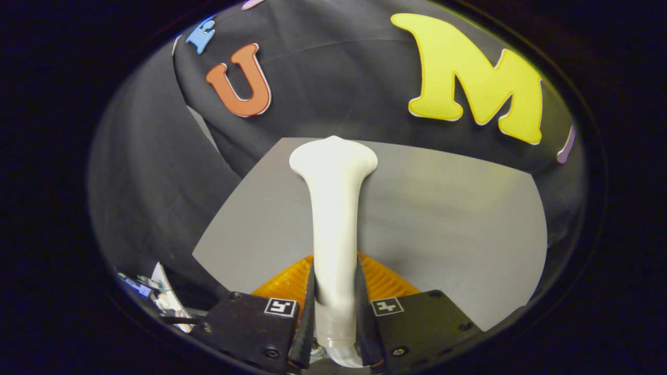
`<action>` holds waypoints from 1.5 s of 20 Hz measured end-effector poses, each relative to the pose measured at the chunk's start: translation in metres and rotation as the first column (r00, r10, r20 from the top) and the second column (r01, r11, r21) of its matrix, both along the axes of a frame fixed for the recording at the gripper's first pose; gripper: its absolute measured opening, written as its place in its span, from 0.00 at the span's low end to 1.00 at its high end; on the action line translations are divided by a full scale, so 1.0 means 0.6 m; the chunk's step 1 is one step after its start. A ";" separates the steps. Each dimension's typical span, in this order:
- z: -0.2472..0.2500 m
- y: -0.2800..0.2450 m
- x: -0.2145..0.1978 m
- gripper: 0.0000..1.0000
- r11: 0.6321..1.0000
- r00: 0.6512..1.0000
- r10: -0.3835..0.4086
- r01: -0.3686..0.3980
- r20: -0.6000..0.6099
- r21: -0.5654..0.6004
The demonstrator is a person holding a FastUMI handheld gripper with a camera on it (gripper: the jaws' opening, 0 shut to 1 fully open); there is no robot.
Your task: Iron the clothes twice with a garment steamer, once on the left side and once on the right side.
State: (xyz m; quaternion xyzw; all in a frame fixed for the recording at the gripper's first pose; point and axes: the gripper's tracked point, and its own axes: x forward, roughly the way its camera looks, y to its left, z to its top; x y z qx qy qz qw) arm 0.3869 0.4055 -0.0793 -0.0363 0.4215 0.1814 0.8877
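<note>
A white garment steamer [334, 208] runs straight ahead from between my fingers, its handle narrow near me and its head flaring wide at the far end. My gripper [334, 289] is shut on the handle, one finger pressing each side. Beneath the steamer lies a grey tabletop [443, 224]. An orange ribbed piece [292, 284] shows just under the handle, right ahead of the fingers; I cannot tell what it is. The steamer's head hangs over the table's far edge.
Black cloth walls close off the space beyond and to the left of the table. Some small cluttered items [156, 294] sit low beside the left finger, past the table's near-left corner.
</note>
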 end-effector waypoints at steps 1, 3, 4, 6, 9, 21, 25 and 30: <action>0.001 -0.001 0.002 0.37 1.000 1.000 -0.009 0.009 0.006 0.011; 0.003 -0.003 -0.008 0.33 0.998 0.999 -0.034 0.035 -0.010 0.048; 0.009 -0.003 -0.014 0.32 0.997 0.999 -0.037 0.038 -0.009 0.071; 0.021 -0.011 -0.023 0.31 0.994 0.999 -0.048 0.046 0.019 0.096; 0.067 -0.028 -0.041 0.30 0.991 0.990 -0.076 0.061 0.120 0.121; 0.244 -0.199 -0.235 0.30 0.977 0.852 -0.195 0.125 0.486 0.172; 0.262 -0.280 -0.323 0.30 0.968 0.800 -0.251 0.195 0.545 0.159; 0.275 -0.390 -0.413 0.30 0.936 0.738 -0.347 0.312 0.578 0.164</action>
